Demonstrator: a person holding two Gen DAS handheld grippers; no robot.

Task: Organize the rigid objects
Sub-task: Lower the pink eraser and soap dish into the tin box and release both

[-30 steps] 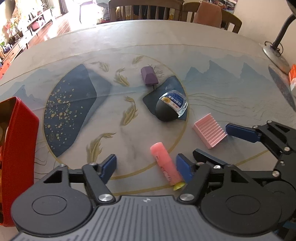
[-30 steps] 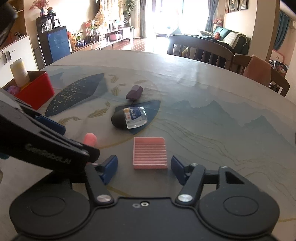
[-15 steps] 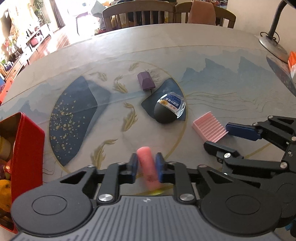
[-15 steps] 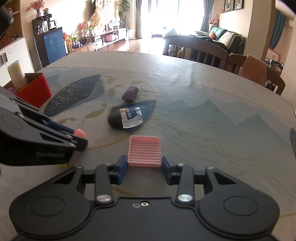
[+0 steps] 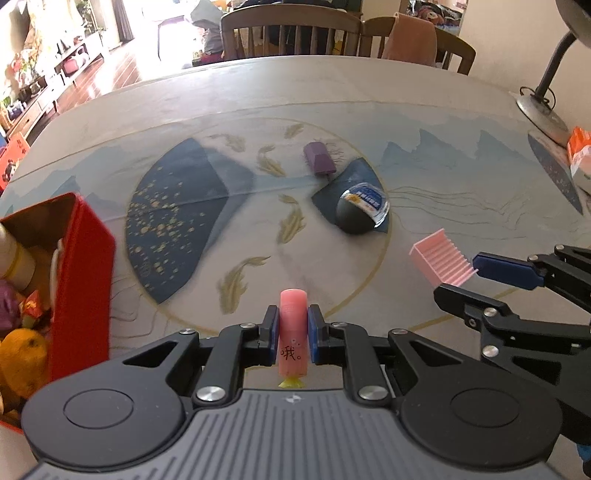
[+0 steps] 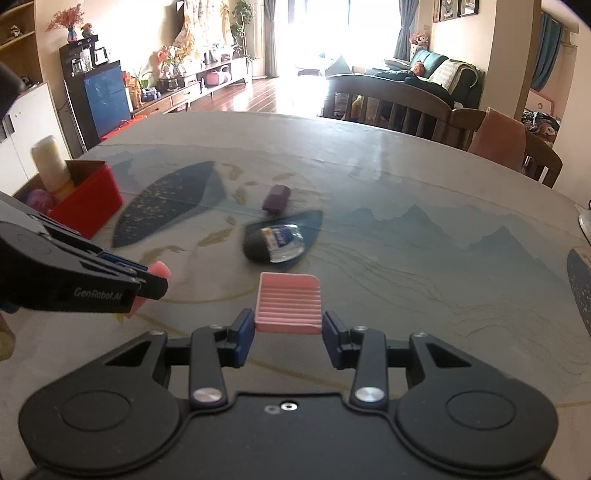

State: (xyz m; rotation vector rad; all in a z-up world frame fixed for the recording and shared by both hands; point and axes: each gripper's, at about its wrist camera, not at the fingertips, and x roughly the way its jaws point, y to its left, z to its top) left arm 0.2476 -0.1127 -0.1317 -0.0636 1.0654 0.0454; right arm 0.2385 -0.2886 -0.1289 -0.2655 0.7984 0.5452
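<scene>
My left gripper (image 5: pixel 291 328) is shut on a pink tube (image 5: pixel 292 332) with a yellow end and holds it above the table; the tube also shows in the right wrist view (image 6: pixel 157 273). My right gripper (image 6: pixel 288 326) is shut on a pink ribbed tray (image 6: pixel 289 302), lifted and tilted; the tray also shows in the left wrist view (image 5: pixel 441 262). On the table lie a dark round object with a clear labelled lid (image 5: pixel 360 214) and a small purple block (image 5: pixel 319 158). A red box (image 5: pixel 79 280) stands at the left.
The red box holds an orange (image 5: pixel 22 350), a cream bottle (image 6: pixel 50 168) and several small items. A lamp base (image 5: pixel 541 114) and an orange-white carton (image 5: pixel 580 157) stand at the right edge. Chairs (image 5: pixel 291 31) stand behind the table.
Both grippers have closed, the left on the pink tube and the right on the pink ribbed tray, and both have lifted their objects. The left gripper has swung left toward the red box.
</scene>
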